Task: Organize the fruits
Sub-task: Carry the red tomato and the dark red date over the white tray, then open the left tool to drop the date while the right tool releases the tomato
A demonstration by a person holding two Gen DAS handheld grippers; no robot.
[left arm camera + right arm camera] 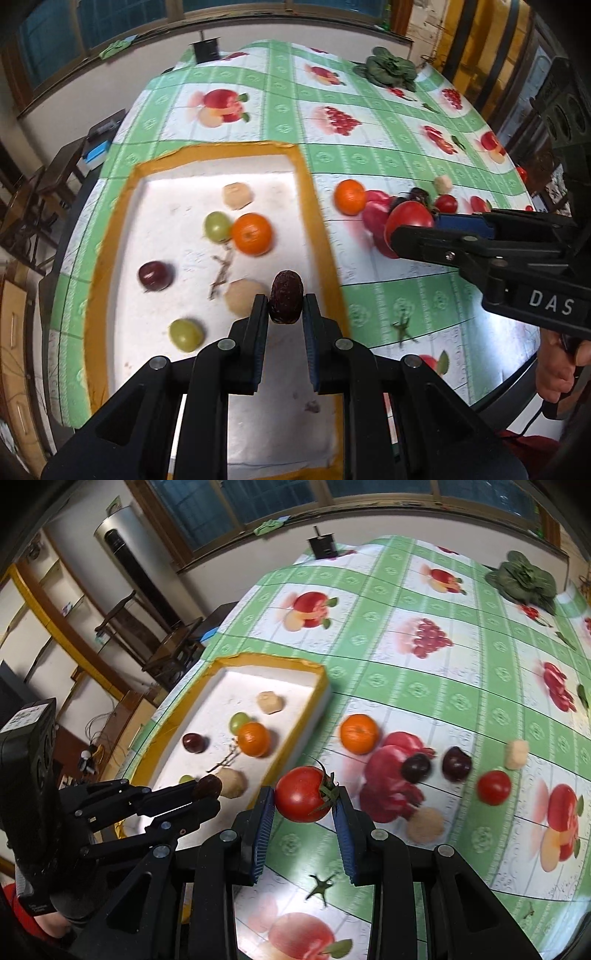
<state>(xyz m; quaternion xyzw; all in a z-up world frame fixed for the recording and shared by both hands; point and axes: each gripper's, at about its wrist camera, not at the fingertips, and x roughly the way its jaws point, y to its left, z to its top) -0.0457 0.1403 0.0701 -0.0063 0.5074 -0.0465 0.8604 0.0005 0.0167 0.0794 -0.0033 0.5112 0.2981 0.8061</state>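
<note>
My left gripper is shut on a dark red date and holds it above the near right part of the white tray with a yellow rim. The tray holds an orange, two green grapes, a dark plum and two beige peeled pieces. My right gripper is shut on a red tomato above the tablecloth, right of the tray. On the cloth lie an orange, two dark plums, a small tomato and beige pieces.
The table has a green fruit-print cloth. A leafy green vegetable lies at the far right. A small black box stands at the far edge. A loose green tomato stem lies near my right gripper. Chairs and shelves stand to the left.
</note>
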